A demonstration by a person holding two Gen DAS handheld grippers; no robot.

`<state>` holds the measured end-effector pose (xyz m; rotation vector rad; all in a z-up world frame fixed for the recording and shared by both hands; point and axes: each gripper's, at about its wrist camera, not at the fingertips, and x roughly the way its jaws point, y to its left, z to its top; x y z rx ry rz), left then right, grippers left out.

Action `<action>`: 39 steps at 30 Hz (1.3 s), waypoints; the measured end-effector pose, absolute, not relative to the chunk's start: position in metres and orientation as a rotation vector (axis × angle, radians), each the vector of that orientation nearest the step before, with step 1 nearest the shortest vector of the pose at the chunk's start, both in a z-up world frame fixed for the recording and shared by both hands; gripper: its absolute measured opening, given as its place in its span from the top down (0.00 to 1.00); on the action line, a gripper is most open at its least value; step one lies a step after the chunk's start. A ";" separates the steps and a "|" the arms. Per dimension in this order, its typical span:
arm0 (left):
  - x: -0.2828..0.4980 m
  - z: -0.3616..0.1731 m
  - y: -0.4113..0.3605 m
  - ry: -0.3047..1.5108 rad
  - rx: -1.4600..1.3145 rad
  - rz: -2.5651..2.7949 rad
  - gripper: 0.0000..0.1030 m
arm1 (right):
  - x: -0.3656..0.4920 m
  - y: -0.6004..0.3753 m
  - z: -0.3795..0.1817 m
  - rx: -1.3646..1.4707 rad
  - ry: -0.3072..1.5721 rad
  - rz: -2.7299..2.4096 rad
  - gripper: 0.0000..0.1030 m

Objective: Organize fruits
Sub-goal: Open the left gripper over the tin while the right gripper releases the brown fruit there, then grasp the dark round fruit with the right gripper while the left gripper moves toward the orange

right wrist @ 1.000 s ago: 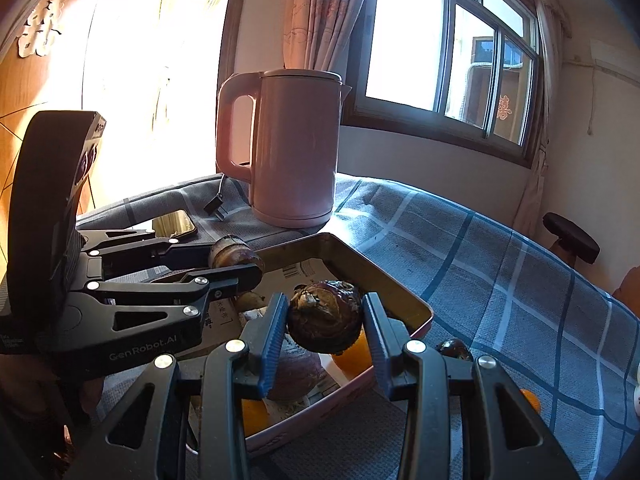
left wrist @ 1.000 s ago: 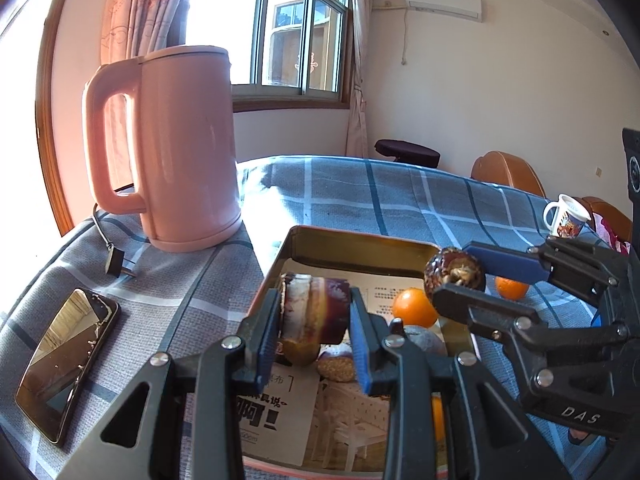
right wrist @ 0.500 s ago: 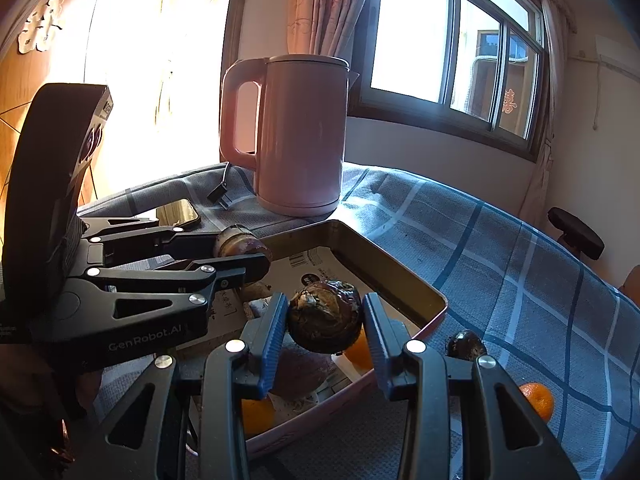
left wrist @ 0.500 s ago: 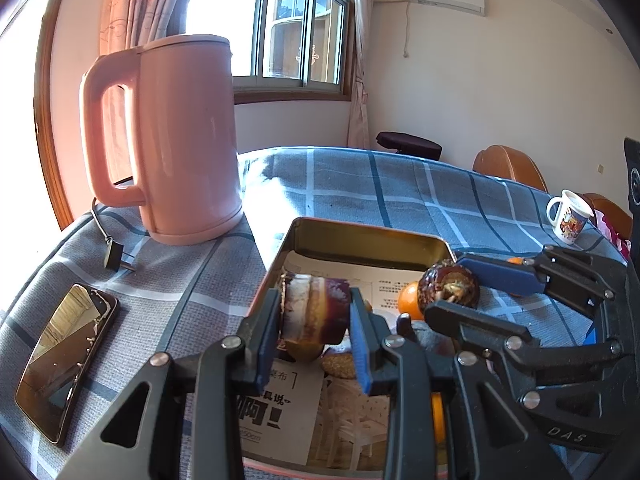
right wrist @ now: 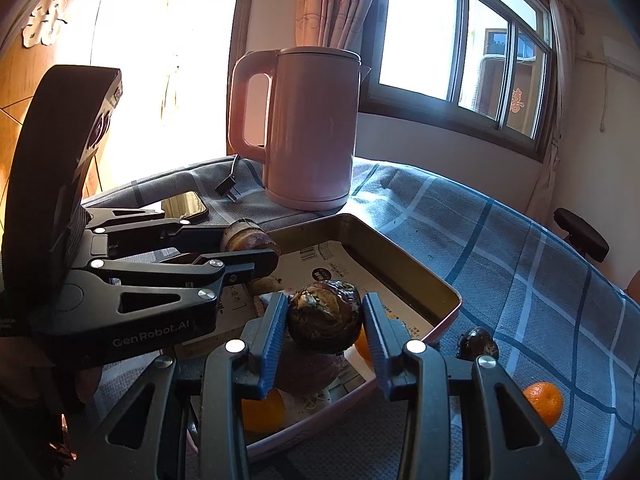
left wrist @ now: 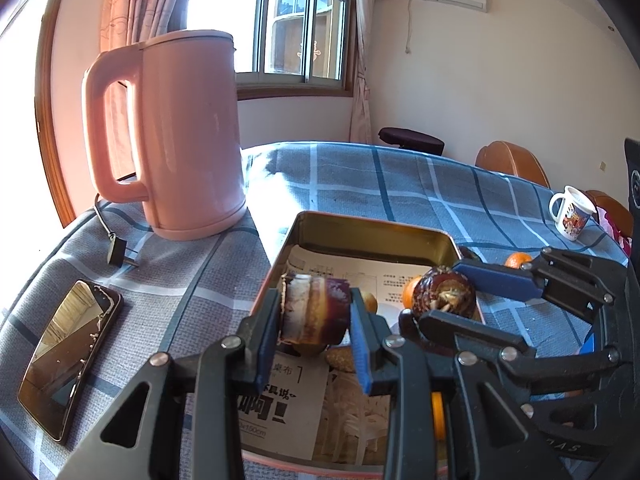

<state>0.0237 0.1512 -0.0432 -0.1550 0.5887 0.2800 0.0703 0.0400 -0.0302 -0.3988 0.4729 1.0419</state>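
Both grippers have edged forward over the tin since the earlier frames, so the kettle (left wrist: 176, 136) looms larger and the tin's far wall sits lower in view. We hold the left gripper (left wrist: 314, 322) clamped on a cut, banded purple piece (left wrist: 312, 316), above the tin's (left wrist: 372, 232) left edge. We hold the right gripper (right wrist: 324, 322) clamped on a dark round fruit (right wrist: 324, 320), above the tin's near right corner. Each load hangs clear of the paper lining (left wrist: 348, 272). Inside the tin lie oranges (right wrist: 262, 408) and some brownish pieces we cannot identify. Outside it, on the tablecloth (right wrist: 520, 272) beside the right wall, rest another dark fruit (right wrist: 478, 344) and one orange (right wrist: 544, 402). A phone (left wrist: 68, 356) lies near the cloth's left edge.

We judge the step in hand to be carrying two pieces to the tin for placing. The next move calls for lowering each onto a bare patch of lining, opening the jaws only once the piece rests, and keeping the two grippers from colliding.
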 end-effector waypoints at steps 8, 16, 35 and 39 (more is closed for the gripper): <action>0.013 -0.038 0.151 0.532 -0.172 0.296 0.38 | 0.071 0.029 -0.027 -0.427 0.456 1.038 0.54; 0.023 -0.027 0.138 0.484 -0.162 0.292 0.20 | 0.122 -0.011 -0.018 -0.405 0.491 0.840 0.54; 0.044 -0.014 0.115 0.483 -0.096 0.253 0.13 | 0.191 0.011 -0.070 -0.405 0.773 0.765 0.59; 0.054 -0.008 0.097 0.481 -0.078 0.211 0.13 | 0.174 -0.015 -0.050 -0.350 0.686 0.756 0.59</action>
